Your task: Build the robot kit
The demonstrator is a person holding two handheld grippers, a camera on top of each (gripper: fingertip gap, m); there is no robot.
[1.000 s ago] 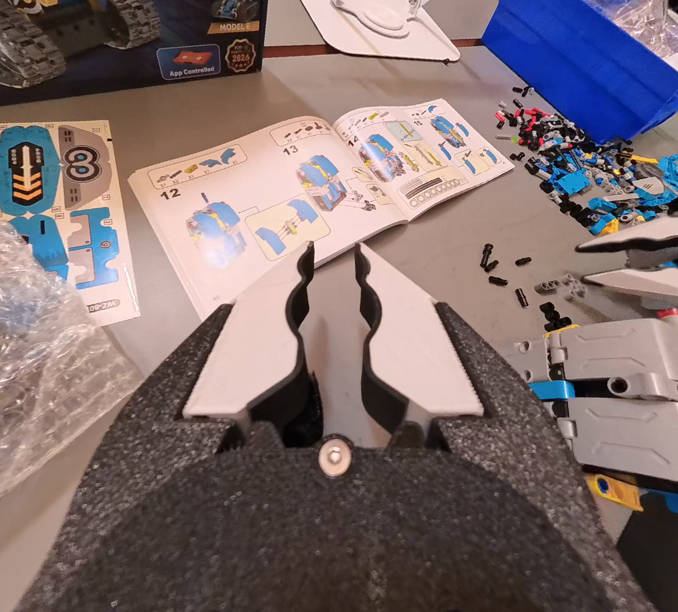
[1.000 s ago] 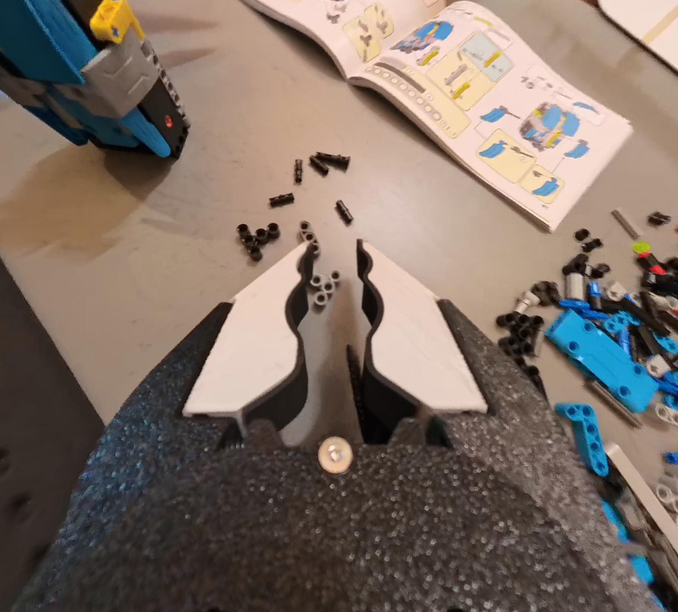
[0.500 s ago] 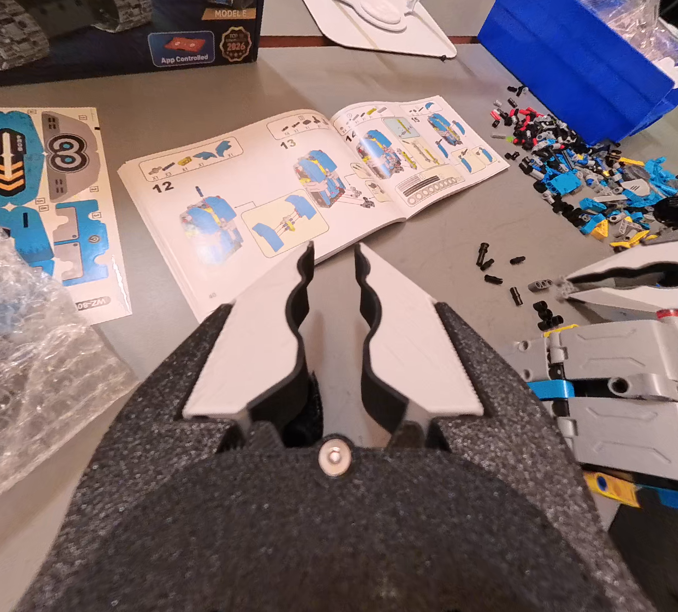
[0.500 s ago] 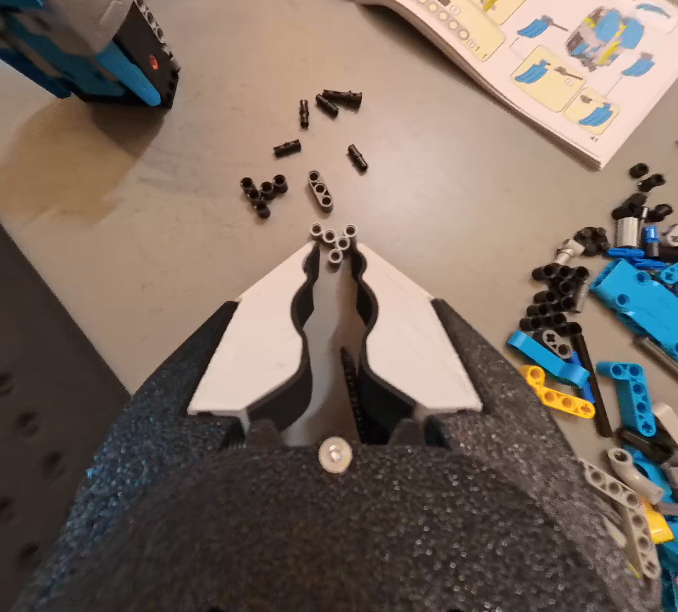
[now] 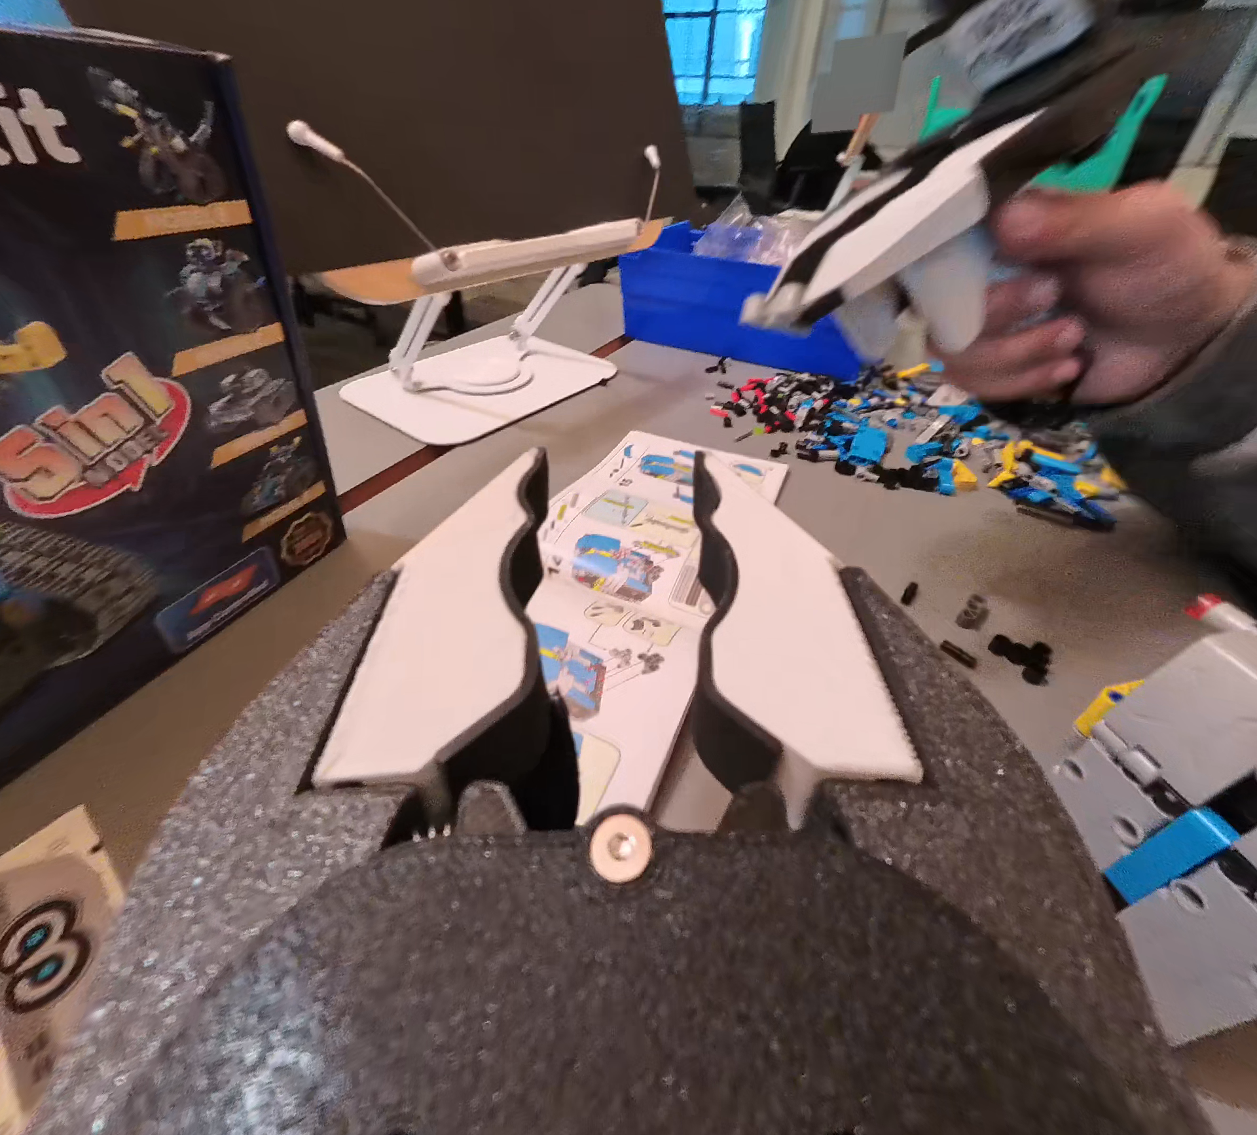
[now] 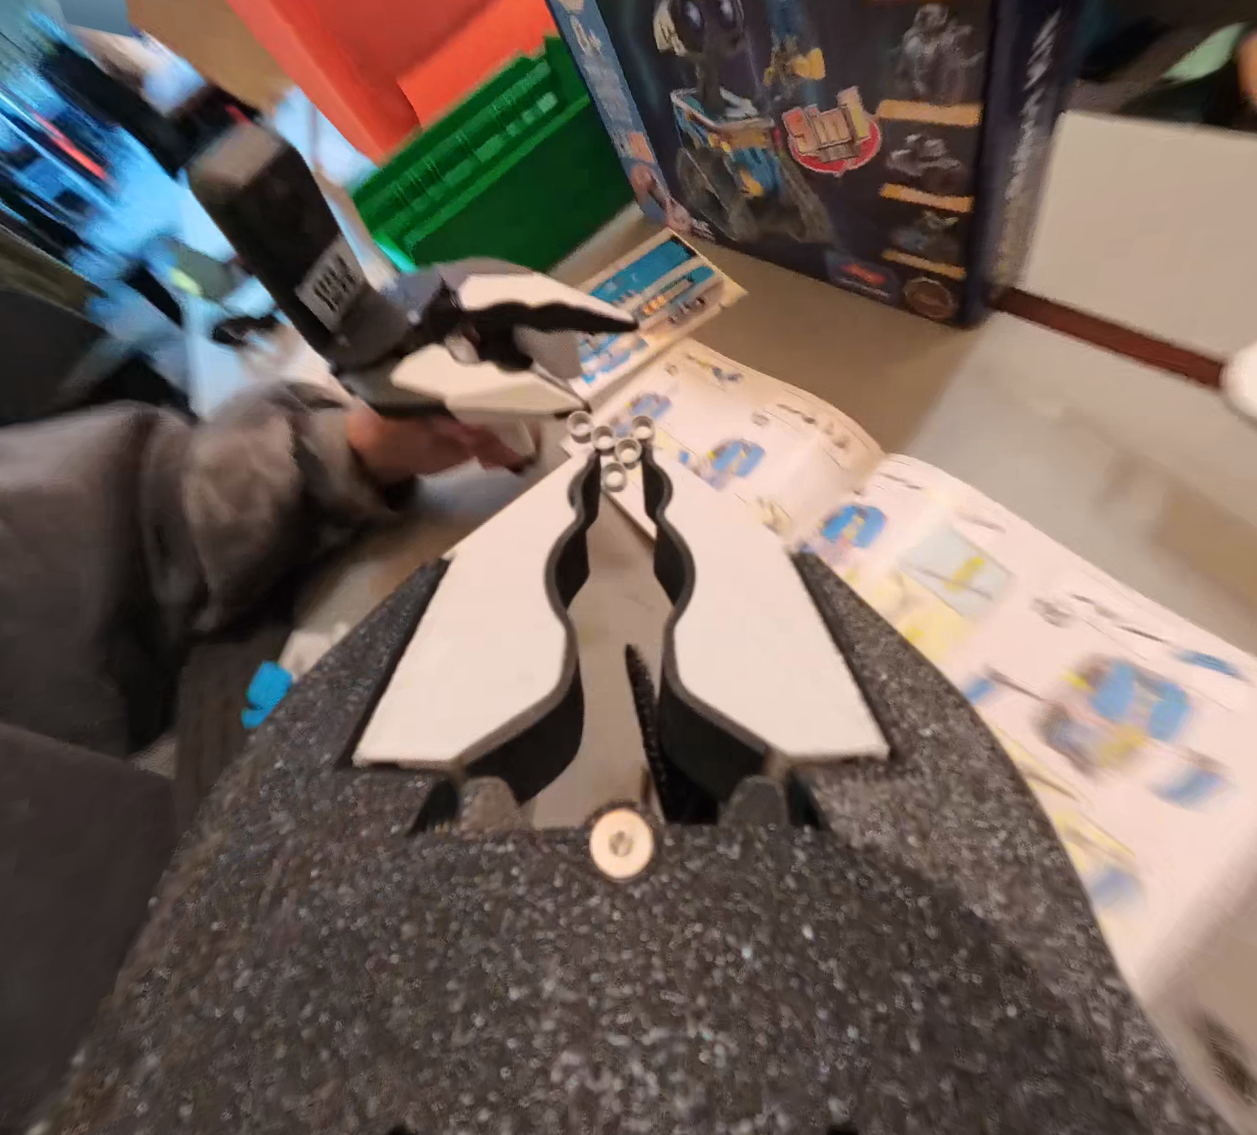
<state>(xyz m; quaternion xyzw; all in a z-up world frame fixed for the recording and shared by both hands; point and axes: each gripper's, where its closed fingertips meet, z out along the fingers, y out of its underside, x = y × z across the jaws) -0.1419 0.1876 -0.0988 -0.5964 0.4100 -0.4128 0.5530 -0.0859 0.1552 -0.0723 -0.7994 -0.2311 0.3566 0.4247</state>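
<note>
My right gripper (image 6: pixel 615 468) is shut on a small grey beam piece with several round holes (image 6: pixel 615 446) and holds it in the air above the open instruction booklet (image 6: pixel 952 558). In the left wrist view it shows blurred at the upper right (image 5: pixel 782 313), with the grey piece (image 5: pixel 765 310) at its tips and a hand behind it. My left gripper (image 5: pixel 619 463) is open and empty, with its fingers over the booklet (image 5: pixel 626 565). It shows in the right wrist view (image 6: pixel 605 361), jaws apart, just left of the grey piece.
A dark robot kit box (image 5: pixel 136 354) stands at the left. A white stand (image 5: pixel 476 395) and a blue bin (image 5: pixel 694 300) are behind. A pile of small parts (image 5: pixel 918 436), loose black pins (image 5: pixel 1013 653) and a grey and blue part-built model (image 5: pixel 1183 830) lie to the right. The gap from one gripper's tips to the other's is roughly 8 cm.
My right gripper closed on the grey piece on the table and lifted it up towards the left gripper. My left gripper opened wider and tilted up from the table.
</note>
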